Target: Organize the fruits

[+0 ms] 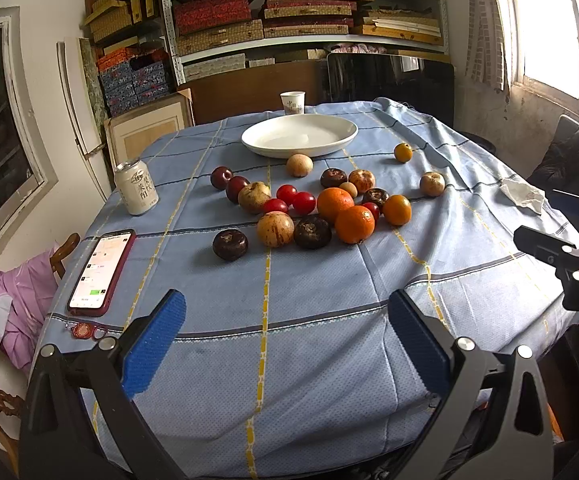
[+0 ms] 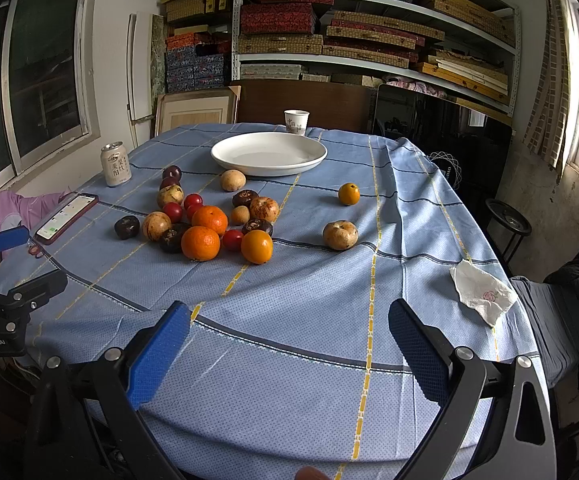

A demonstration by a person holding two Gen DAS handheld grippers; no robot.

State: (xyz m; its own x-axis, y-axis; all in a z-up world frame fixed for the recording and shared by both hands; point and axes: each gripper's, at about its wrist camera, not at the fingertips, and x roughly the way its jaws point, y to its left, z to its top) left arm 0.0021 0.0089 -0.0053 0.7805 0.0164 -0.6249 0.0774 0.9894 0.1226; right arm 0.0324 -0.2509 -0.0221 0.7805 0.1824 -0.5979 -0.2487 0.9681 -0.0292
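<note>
Task not started, by the look of it. Plate empty, at the far end of the worktop, paper cup just behind it.

All fruit still loose on the cloth. Main pile mid-worktop, nearer the left edge than the right: two big oranges, a smaller one, red cherry tomatoes, dark plums, dark round ones, tan mottled ones. Many touching.

Strays:
- tan fruit just beside the plate's near rim
- small orange toward the far right
- tan fruit right of the pile, on its own

Fruit is all roundish, no real long axis. Several sit stem/calyx end up. Plate is a wide oval, long axis running left–right across the worktop.

Left tongs apart, empty, over the near edge. Right tongs same: apart, empty, near edge.

Left to do: everything. Presumably each fruit goes to the plate.

Clutter: can and phone at the left edge, tissue at the right.
</note>
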